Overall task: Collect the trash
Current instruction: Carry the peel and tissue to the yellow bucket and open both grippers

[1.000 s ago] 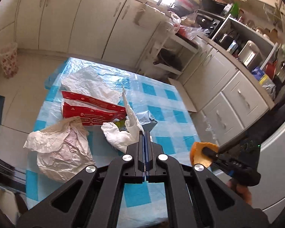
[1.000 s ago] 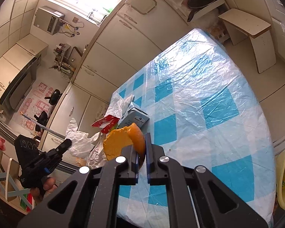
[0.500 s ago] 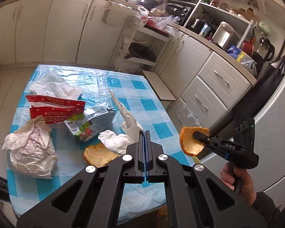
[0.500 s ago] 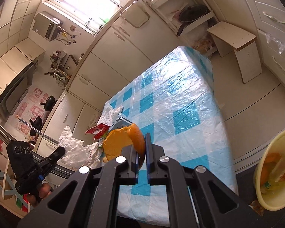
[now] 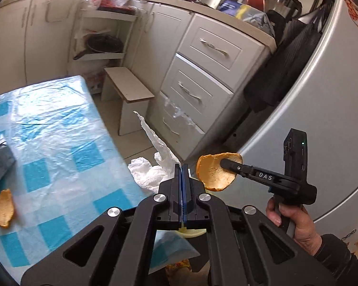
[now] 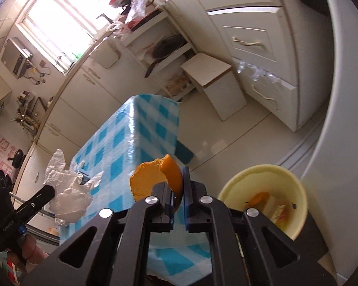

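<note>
My right gripper (image 6: 177,190) has its fingers clamped on a curved piece of orange citrus peel (image 6: 155,178), which stands up at the centre of the right wrist view, pith side facing left. In the left wrist view the same peel (image 5: 216,172) shows at right of centre, pinched at one edge by the black fingers, with my hand (image 5: 293,224) on the handle below it.

My left gripper (image 5: 181,174) has its fingers pressed together on a crumpled white paper napkin (image 5: 152,166), which trails up and away from the tips in the lower middle of that frame. In the right wrist view the napkin (image 6: 69,195) hangs at lower left.

The pale yellow plastic bin (image 6: 296,190) sits at lower right of the right wrist view, on the floor by the counter with the blue-and-white checked plastic cloth (image 6: 131,138); scraps already lie in it. Another bit of orange peel (image 5: 1,208) waits on the cloth at the left edge of the left wrist view.

The peel, I judge, is light, fairly stiff, and a little slick on its skin, so an edge pinch across its thickness suits it. The napkin is soft and near weightless; any bunched fold holds, though it may cling to my fingers on release.
</note>
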A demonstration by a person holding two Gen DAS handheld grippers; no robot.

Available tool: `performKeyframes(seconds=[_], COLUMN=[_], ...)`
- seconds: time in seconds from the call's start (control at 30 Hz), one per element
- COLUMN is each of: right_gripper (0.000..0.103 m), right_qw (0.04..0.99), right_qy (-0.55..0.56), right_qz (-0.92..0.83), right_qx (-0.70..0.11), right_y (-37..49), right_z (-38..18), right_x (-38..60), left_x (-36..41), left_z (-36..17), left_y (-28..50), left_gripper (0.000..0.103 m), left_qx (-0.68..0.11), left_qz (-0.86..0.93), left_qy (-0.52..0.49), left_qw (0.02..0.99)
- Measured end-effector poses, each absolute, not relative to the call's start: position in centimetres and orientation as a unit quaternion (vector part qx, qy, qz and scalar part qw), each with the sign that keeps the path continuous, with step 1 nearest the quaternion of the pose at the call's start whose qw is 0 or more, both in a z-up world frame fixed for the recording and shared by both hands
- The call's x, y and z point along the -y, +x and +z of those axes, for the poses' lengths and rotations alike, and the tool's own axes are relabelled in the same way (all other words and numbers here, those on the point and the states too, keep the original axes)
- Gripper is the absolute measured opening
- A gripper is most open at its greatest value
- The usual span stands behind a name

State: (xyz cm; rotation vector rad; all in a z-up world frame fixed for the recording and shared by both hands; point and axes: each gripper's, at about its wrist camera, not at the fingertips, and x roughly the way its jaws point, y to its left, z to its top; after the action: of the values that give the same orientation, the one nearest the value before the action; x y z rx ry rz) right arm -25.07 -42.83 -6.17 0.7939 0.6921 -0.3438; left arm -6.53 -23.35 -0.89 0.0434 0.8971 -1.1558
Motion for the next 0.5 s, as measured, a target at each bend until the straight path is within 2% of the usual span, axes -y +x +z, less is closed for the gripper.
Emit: performKeyframes(seconds=[0.17,0.27,0.3,0.33,0.37,0.43,0.5], right_gripper=[0.008,0.016,0.026,0.030,0.030,0.031,0.033], right_qw=[0.828,0.809,0.802,0.798,0.797,0.803,0.809], right_qy=[0.373,0.380,0.387,0.395,0.398,0.398,0.391], right_qz=[-0.210,-0.236,-0.242,-0.247,-0.248,-0.246,-0.247], right_qx=[-0.363,-0.381,-0.385,-0.383,-0.379,-0.369,-0.363], right_y=[-27.2,-27.7,-27.9,-28.0,-28.2,-28.2,-28.1], right_z=[-8.1,-9.4,-9.8,-10.0,-10.0,-9.6,-9.3], right_x=[45.1,46.2,46.5,46.8,47.0,47.1,47.0], left_x=[29.2,32.9,34.2,35.3,36.2,37.2,37.3], left_z=[-3.9,-6.8,-8.0,-9.1,-10.1,-11.2,-11.3], left_y=[-9.3,-10.3,-10.6,-10.8,-11.0,-11.6,-12.0], left_gripper=[0.001,0.001,0.002,0.006,0.009,0.028,0.040], left_qx=[-0.430,-0.448,-0.456,-0.466,-0.475,-0.478,-0.469], left_qz=[-0.542,-0.533,-0.522,-0.513,-0.505,-0.491,-0.488], left_qy=[0.044,0.065,0.076,0.087,0.098,0.118,0.128], left_qw=[0.721,0.715,0.717,0.715,0.714,0.719,0.725])
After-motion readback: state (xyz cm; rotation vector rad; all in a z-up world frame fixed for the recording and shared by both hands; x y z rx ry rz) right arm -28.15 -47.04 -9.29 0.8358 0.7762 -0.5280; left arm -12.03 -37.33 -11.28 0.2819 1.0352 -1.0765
